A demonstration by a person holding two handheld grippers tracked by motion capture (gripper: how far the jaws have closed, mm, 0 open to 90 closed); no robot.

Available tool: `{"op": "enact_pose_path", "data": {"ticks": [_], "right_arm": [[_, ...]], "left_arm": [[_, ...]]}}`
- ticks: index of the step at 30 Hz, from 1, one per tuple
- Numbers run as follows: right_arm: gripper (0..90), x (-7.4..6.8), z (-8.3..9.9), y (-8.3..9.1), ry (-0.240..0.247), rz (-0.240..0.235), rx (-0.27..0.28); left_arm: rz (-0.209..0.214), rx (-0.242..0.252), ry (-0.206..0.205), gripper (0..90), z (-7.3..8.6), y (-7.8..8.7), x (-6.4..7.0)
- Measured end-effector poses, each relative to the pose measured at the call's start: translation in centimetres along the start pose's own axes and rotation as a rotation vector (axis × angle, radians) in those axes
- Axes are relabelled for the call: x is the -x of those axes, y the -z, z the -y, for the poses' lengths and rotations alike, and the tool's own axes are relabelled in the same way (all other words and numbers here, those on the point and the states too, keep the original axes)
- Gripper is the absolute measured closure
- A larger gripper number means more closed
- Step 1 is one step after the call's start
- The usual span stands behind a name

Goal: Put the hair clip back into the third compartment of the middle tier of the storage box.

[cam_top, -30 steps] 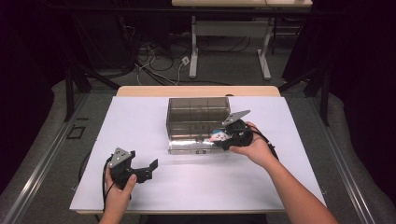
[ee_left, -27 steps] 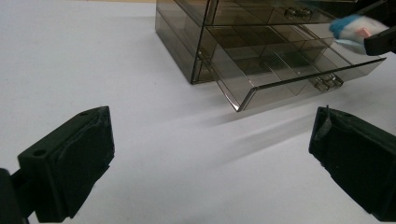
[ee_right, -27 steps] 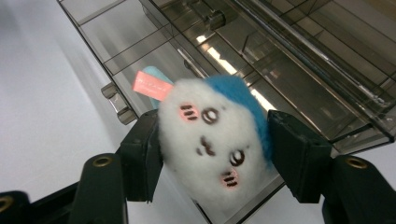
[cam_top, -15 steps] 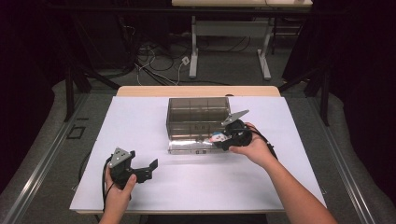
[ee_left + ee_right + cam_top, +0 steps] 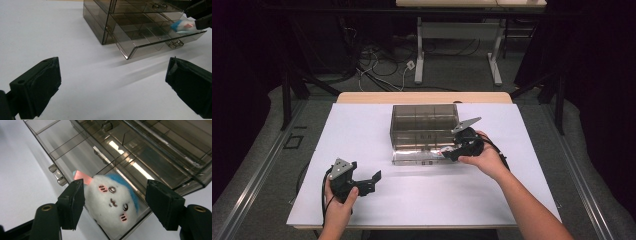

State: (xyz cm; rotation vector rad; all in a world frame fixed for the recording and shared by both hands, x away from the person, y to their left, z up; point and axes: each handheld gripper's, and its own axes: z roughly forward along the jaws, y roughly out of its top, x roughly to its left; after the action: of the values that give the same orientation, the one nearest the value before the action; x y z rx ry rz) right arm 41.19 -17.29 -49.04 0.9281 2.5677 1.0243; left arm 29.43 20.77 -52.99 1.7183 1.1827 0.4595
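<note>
A smoky clear drawer box (image 5: 424, 122) stands mid-table with its bottom drawer (image 5: 419, 157) pulled out toward me. A small white plush toy (image 5: 112, 200) with a blue top and a pink tag lies in the drawer's end compartment. My right gripper (image 5: 115, 197) is open around the toy; one jaw is against its side and the other stands clear of it. From the left gripper view the toy (image 5: 182, 25) lies at the drawer's (image 5: 150, 37) far right corner. My left gripper (image 5: 371, 181) is open near the front left, holding nothing, well short of the box (image 5: 120, 10).
The white table top (image 5: 362, 130) is bare to the left of and in front of the box. The drawer has divided compartments and a small clear handle (image 5: 56, 173). Table legs and cables (image 5: 382, 60) lie on the floor beyond the far edge.
</note>
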Motion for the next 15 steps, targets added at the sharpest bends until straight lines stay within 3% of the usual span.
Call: {"op": "enact_pose_path", "data": {"ticks": [15], "right_arm": [[41.5, -0.3, 0.2, 1.4, 0.014, 0.025, 0.114]], "left_arm": [[0.015, 0.003, -0.018, 0.4, 0.0, -0.3, 0.5]]}}
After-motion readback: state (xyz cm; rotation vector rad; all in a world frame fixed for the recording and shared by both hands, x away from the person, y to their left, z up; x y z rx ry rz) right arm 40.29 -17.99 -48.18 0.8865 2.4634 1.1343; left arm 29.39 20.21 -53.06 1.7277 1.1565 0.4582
